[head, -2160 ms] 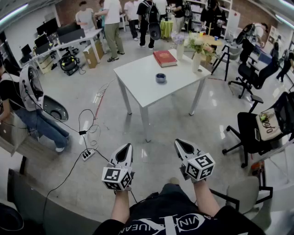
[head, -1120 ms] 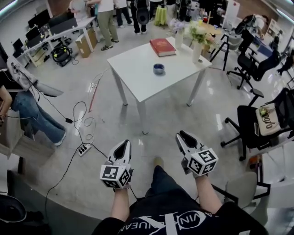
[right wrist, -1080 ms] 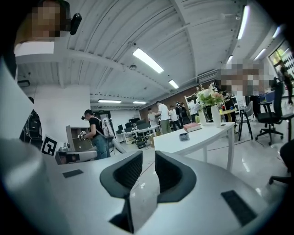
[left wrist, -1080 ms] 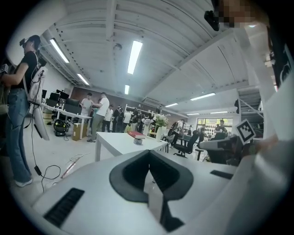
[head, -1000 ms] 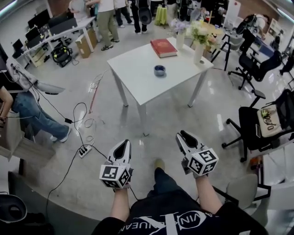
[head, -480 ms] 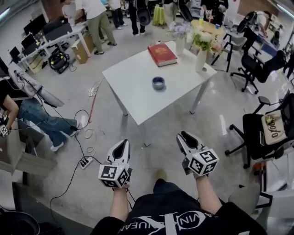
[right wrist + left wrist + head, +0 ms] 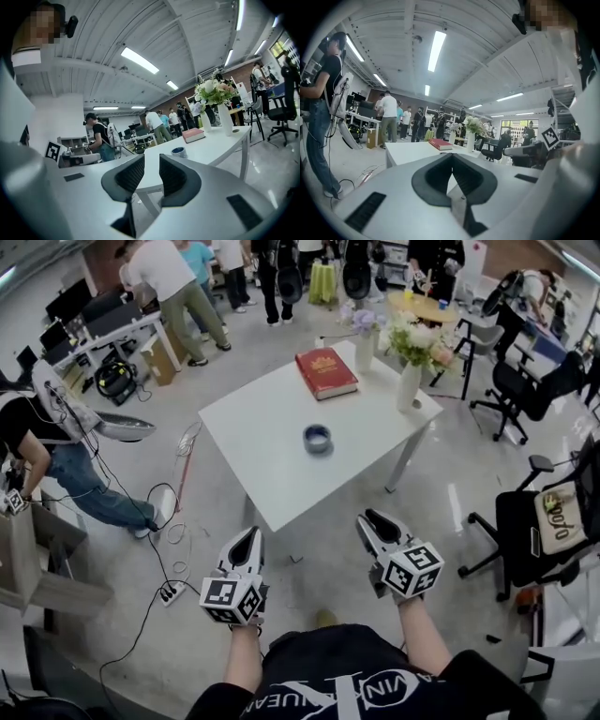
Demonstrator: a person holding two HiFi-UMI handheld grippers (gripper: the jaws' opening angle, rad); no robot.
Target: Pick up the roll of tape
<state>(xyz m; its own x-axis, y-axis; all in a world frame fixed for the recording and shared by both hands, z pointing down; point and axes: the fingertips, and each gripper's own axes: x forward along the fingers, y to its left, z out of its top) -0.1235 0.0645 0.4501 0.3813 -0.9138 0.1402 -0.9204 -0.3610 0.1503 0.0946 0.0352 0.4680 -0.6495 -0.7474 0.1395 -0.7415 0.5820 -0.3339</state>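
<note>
A blue roll of tape (image 7: 317,438) lies flat near the middle of a white table (image 7: 272,479); the right gripper view shows the roll (image 7: 178,151) ahead, just right of its jaws. Both grippers are held side by side short of the table's near corner, pointing at it. My left gripper (image 7: 249,536) has its jaws together at the tips (image 7: 452,155) with nothing between them. My right gripper (image 7: 371,520) stands open with an empty gap (image 7: 151,159).
A red book (image 7: 325,371) and a white vase of flowers (image 7: 409,381) stand on the table's far side. Office chairs (image 7: 534,521) are at the right. A person (image 7: 56,456) stands at the left, others at the back. Cables and a power strip (image 7: 171,593) lie on the floor.
The table and the tape have come nearer and lower in the head view as I walk toward them. Both grippers keep the same pose in front of me.
</note>
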